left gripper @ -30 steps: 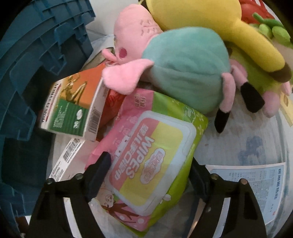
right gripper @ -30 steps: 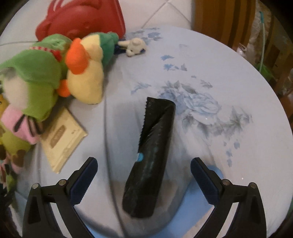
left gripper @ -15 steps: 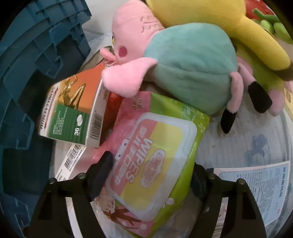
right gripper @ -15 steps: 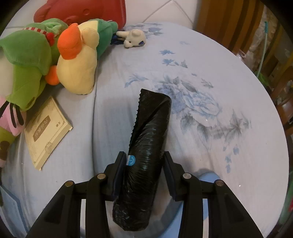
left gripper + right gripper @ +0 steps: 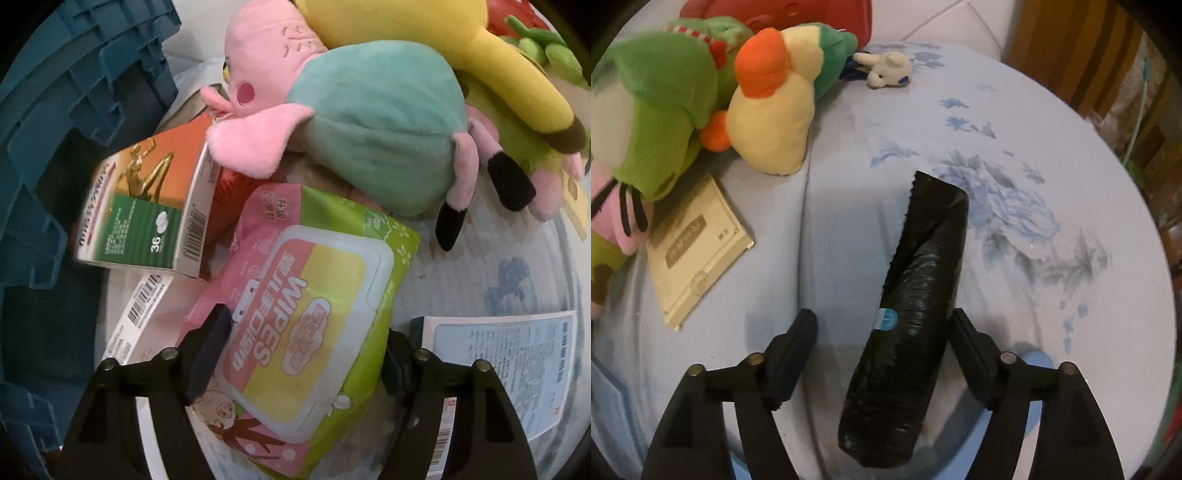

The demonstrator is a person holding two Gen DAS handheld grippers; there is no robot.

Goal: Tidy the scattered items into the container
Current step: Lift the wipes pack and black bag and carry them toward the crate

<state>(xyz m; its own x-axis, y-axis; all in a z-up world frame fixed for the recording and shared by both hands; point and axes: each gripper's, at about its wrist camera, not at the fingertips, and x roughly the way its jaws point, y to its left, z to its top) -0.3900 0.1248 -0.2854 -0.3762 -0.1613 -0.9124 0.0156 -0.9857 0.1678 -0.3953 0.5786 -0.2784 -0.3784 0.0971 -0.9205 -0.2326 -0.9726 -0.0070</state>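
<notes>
In the left wrist view my left gripper point(image 5: 306, 350) is shut on a pink and green pack of wipes point(image 5: 314, 310), one finger on each side of it. A dark blue crate point(image 5: 55, 155) fills the left. In the right wrist view a black roll of bin bags point(image 5: 916, 317) lies on the pale blue floral bedsheet point(image 5: 1052, 192). My right gripper point(image 5: 882, 343) is open around its near half: the right finger point(image 5: 964, 332) touches the roll, the left finger point(image 5: 798, 332) stands apart.
Left wrist view: an orange and green box point(image 5: 147, 206), a pink and teal plush point(image 5: 351, 122), a yellow plush point(image 5: 461, 48), a printed leaflet point(image 5: 506, 369). Right wrist view: green plush point(image 5: 653, 110), parrot plush point(image 5: 775, 107), small white toy point(image 5: 886, 68), cream booklet point(image 5: 694, 243), wooden furniture point(image 5: 1089, 55).
My right gripper closed on the black roll half a second ago and has now opened again; the roll lies on the sheet. My left gripper keeps its hold on the wipes, shifted slightly.
</notes>
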